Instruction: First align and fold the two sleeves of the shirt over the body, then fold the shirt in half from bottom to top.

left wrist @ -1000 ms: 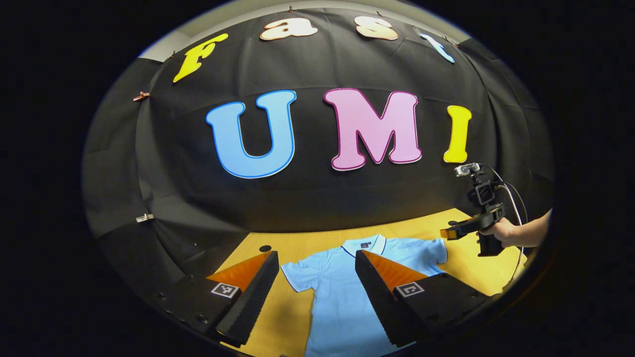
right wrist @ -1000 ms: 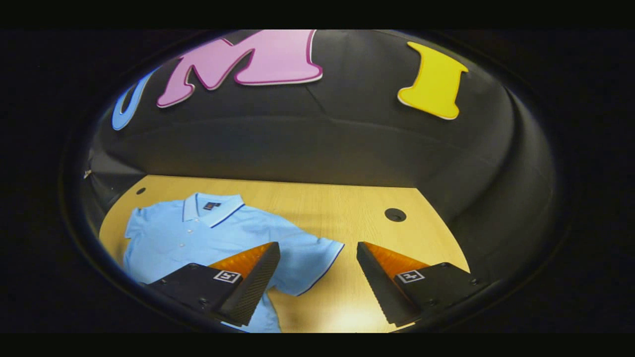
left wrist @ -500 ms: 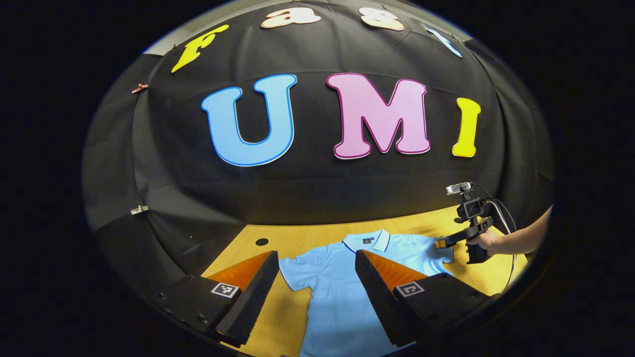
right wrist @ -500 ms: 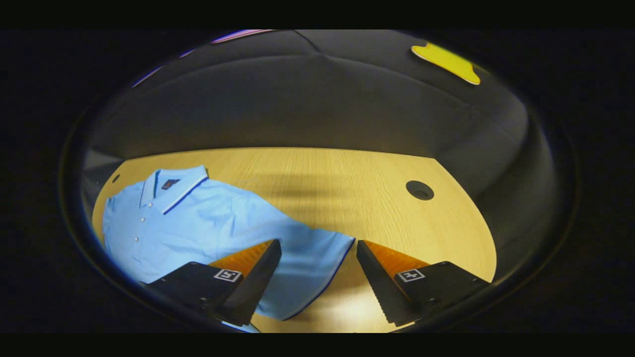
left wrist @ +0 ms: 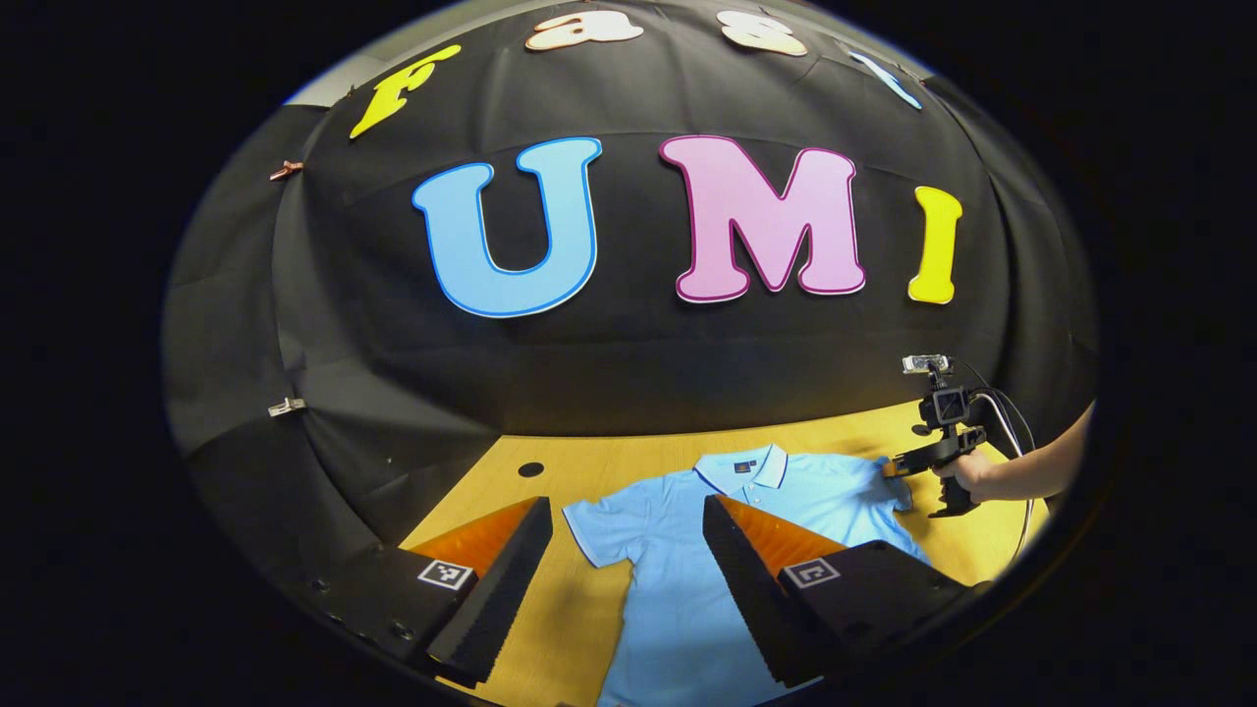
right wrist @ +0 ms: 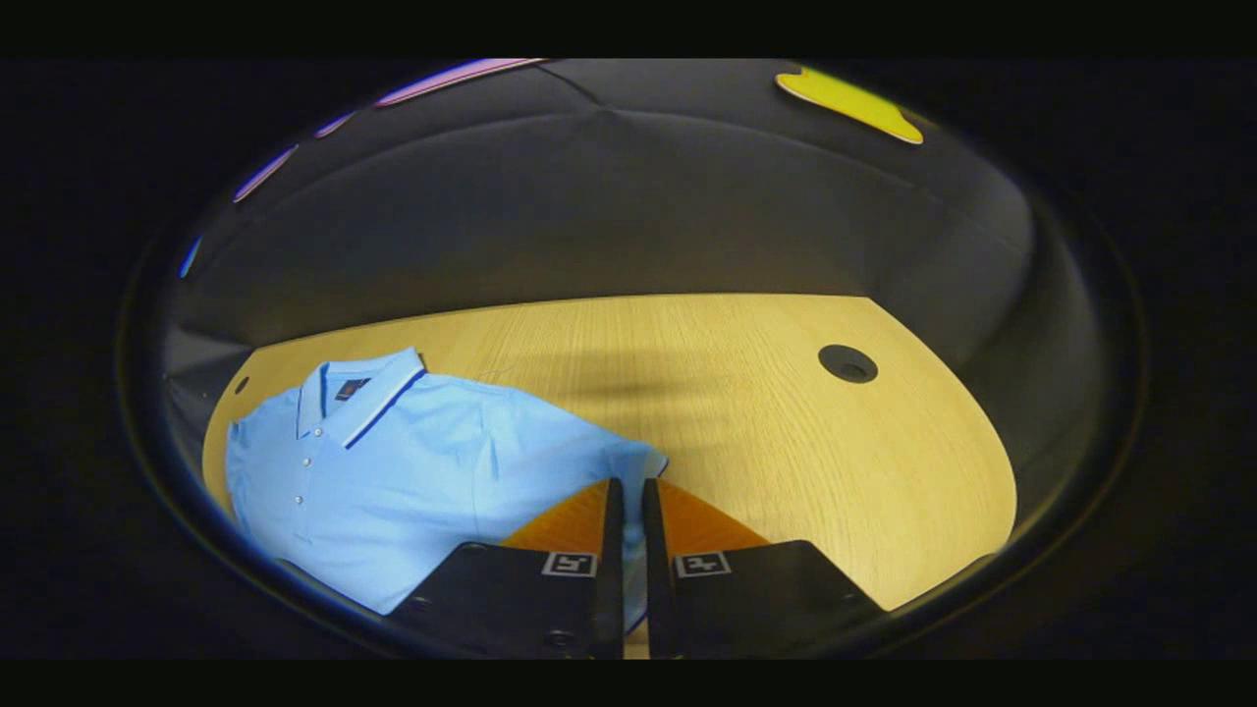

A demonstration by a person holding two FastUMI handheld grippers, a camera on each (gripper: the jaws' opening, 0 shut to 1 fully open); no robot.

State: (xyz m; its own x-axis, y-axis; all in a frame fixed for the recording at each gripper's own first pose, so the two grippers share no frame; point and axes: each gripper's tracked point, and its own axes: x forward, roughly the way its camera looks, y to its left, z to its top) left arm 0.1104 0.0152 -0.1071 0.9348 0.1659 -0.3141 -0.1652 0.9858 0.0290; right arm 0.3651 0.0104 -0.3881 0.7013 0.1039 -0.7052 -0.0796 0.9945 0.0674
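Up in the left gripper view, the left gripper [left wrist: 624,560] hangs wide open and empty above the shirt [left wrist: 687,550], flat on the desk [left wrist: 560,628]. Right gripper view: the right gripper [right wrist: 626,501] has its jaws pinched on the sleeve [right wrist: 628,466] edge. Sleeve-folding step, I'd say; next, carry it over the body.

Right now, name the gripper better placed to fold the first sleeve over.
Right. The right gripper is shut on the sleeve edge, while the left gripper hangs open above the shirt.
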